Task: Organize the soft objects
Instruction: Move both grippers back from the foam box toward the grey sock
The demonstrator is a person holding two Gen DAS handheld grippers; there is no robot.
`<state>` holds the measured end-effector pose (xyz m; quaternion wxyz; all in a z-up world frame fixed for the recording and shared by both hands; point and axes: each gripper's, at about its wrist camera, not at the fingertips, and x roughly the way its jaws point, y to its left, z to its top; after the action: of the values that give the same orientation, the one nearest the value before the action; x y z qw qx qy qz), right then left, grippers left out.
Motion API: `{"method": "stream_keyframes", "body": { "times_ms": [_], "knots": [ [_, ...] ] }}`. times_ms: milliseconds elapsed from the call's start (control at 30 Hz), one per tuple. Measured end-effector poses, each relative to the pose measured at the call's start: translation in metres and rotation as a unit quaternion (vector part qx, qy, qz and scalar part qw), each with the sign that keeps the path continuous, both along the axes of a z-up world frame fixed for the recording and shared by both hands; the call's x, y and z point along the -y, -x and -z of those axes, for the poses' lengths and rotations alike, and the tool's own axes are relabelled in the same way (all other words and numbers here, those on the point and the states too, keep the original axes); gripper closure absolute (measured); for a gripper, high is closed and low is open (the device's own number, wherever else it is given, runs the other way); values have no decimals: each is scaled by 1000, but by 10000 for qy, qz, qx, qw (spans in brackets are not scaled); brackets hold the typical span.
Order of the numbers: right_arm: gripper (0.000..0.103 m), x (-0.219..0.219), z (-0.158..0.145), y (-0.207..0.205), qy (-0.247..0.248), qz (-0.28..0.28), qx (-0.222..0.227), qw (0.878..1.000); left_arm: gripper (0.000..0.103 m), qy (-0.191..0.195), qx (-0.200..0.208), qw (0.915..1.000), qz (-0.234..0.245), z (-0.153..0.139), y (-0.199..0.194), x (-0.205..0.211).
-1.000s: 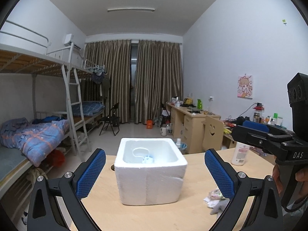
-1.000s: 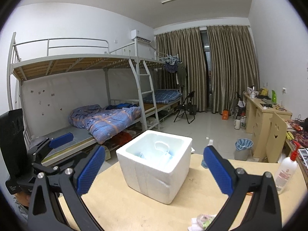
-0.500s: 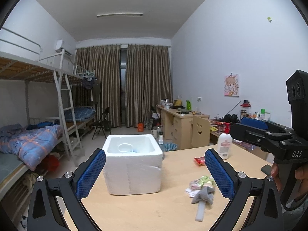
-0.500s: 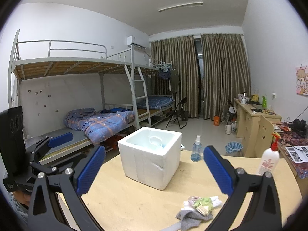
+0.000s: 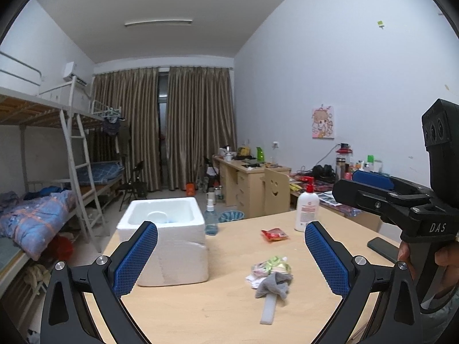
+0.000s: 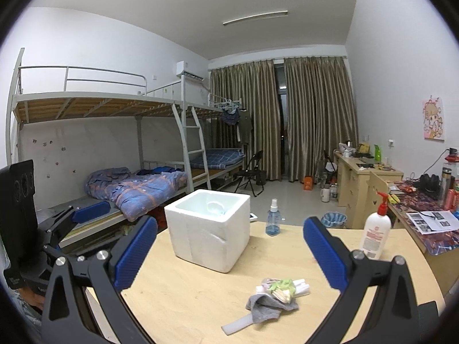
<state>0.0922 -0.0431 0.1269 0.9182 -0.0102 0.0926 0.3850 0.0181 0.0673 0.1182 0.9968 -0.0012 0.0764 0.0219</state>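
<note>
A small pile of soft things lies on the wooden table [image 5: 200, 312]: a grey sock [image 5: 272, 285] over a white strip [image 5: 268, 308], with a pale patterned bundle [image 5: 269, 266] behind it. The pile also shows in the right wrist view [image 6: 272, 296]. A white foam box [image 5: 167, 240] stands open to the left of the pile, also in the right wrist view [image 6: 209, 229]. My left gripper [image 5: 231, 258] is open and empty, held above the table. My right gripper [image 6: 229, 253] is open and empty, back from the pile.
A lotion pump bottle [image 5: 307, 210] and a red packet [image 5: 274, 234] sit at the table's far right, a blue spray bottle [image 6: 272, 223] behind the box. A dark phone [image 5: 383, 248] lies at the right edge. Bunk beds are left, desks right.
Both grippers have pulled back from the foam box and swung right. The box now looks smaller and the sock pile, bottles and packet have come into view.
</note>
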Motion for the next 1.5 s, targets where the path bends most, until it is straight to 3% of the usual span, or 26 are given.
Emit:
{"method": "stream_keyframes", "body": {
  "times_ms": [333, 667, 967, 1500],
  "knots": [
    [0, 30, 22, -9, 42, 444, -224, 9988, 0, 145, -142, 9994, 293, 15, -19, 17],
    [0, 38, 60, -23, 413, 789, -345, 9954, 0, 341, -381, 9973, 535, 53, -44, 27],
    [0, 51, 80, -37, 386, 880, -689, 9930, 0, 460, -679, 9950, 577, 88, -63, 25],
    [0, 50, 99, -57, 614, 916, -1080, 9880, 1, 285, -1224, 9869, 1014, 126, -94, 35]
  ]
}}
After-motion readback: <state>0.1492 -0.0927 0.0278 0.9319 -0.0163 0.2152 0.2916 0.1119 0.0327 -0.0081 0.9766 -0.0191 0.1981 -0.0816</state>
